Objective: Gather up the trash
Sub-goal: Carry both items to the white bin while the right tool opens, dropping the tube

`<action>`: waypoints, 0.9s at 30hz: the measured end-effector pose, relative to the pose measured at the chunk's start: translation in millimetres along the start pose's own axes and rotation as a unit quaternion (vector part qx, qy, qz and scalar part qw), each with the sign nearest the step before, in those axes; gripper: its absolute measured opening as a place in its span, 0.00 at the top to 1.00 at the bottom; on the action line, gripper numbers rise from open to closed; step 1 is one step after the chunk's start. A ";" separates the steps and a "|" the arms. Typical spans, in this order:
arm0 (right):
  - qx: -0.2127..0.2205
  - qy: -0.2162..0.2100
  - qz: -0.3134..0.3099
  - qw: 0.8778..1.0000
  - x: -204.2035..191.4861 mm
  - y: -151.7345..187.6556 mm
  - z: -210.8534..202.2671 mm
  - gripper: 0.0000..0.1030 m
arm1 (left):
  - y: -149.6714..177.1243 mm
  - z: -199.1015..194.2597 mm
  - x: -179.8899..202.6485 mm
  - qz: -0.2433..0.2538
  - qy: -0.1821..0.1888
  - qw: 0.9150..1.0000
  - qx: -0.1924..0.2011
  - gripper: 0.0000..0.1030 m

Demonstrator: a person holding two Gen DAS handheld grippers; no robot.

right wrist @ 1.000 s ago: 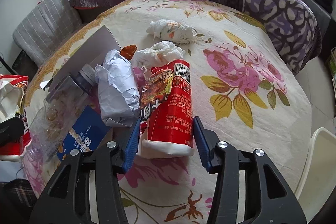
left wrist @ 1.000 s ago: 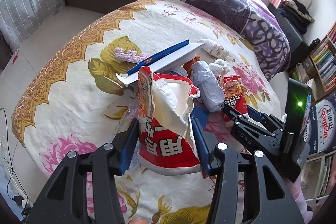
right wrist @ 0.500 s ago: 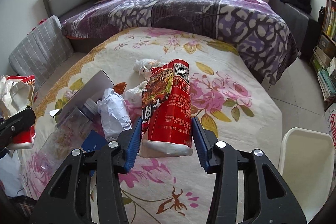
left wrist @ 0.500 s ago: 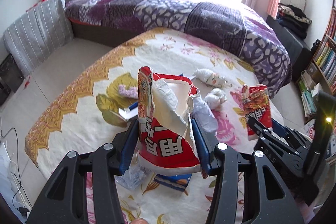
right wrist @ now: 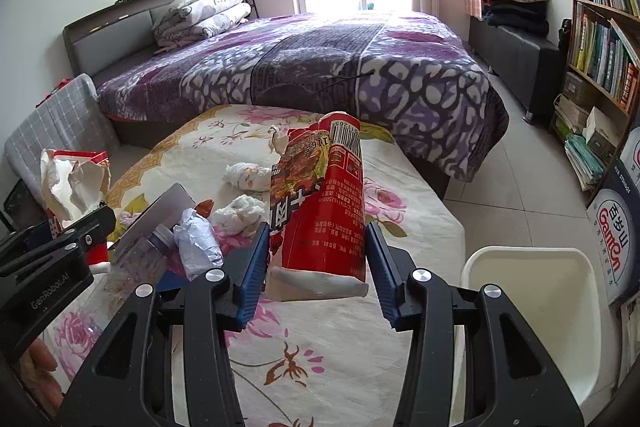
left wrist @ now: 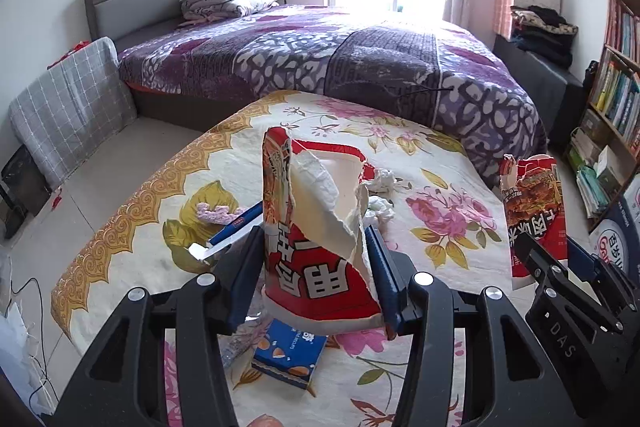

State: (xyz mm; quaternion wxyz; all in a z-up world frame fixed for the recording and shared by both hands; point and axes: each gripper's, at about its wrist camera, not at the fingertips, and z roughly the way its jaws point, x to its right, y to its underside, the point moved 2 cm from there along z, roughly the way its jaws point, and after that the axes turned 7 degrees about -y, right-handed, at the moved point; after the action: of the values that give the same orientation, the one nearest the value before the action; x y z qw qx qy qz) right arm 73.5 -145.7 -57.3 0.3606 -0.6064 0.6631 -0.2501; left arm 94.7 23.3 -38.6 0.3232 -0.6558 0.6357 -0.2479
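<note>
My left gripper (left wrist: 316, 279) is shut on a torn red snack bag (left wrist: 316, 227) with a white lining, held upright above the floral-cloth table (left wrist: 132, 227). My right gripper (right wrist: 316, 271) is shut on a second red wrapper (right wrist: 320, 203) with a barcode, also lifted off the table. Each gripper shows in the other's view: the right one with its wrapper (left wrist: 536, 211) at the right edge, the left one with its bag (right wrist: 76, 179) at the left edge. On the table lie crumpled tissues (right wrist: 244, 211), a grey paper wad (right wrist: 198, 243), a blue box (left wrist: 288, 355) and a blue-and-white carton (left wrist: 228, 231).
A white bin (right wrist: 532, 311) stands on the floor right of the table. A bed with a purple quilt (left wrist: 340, 67) lies behind the table. Bookshelves (right wrist: 600, 27) line the right wall. A grey checked cushion (left wrist: 68, 103) leans at the left. Cables (left wrist: 24, 307) trail on the floor.
Both grippers have risen and tilted up with their red wrappers, away from the trash pile. The table now looks farther below, and the bed and window have come into view.
</note>
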 end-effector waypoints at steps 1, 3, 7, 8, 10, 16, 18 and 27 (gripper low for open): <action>0.000 0.001 0.003 1.000 3.2 0.2 -1.9 0.56 | 0.0 -0.9 4.5 0.003 0.003 1.000 0.001 0.51; 0.001 0.007 0.009 1.000 9.3 -0.3 -5.6 0.56 | 0.4 -2.3 13.5 0.009 0.008 1.000 0.002 0.51; 0.006 0.017 0.017 1.000 22.9 0.0 -14.9 0.56 | 0.8 -5.7 30.2 0.017 0.019 1.000 0.004 0.51; 0.008 0.021 0.019 1.000 26.3 -0.2 -16.9 0.56 | 0.8 -6.6 34.6 0.019 0.023 1.000 0.004 0.51; 0.011 0.029 0.024 0.999 34.7 -0.3 -21.5 0.56 | 0.4 -8.3 43.7 0.022 0.030 0.999 0.004 0.51; 0.012 0.064 0.048 0.997 66.6 1.0 -33.8 0.55 | 1.4 -13.2 73.0 0.036 0.054 0.998 0.004 0.51; 0.010 0.077 0.059 0.995 78.7 2.6 -36.8 0.55 | 2.5 -14.6 83.5 0.043 0.063 0.997 0.003 0.51; -0.001 0.146 0.135 0.980 146.8 16.5 -59.4 0.48 | 11.8 -18.3 129.9 0.073 0.102 0.992 -0.005 0.51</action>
State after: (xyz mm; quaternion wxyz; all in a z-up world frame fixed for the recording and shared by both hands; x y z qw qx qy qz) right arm 16.1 -294.2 -59.1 0.2897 -0.4692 0.7844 -0.2840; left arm 82.3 -107.7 -46.2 0.2705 -0.5806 0.7128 -0.2857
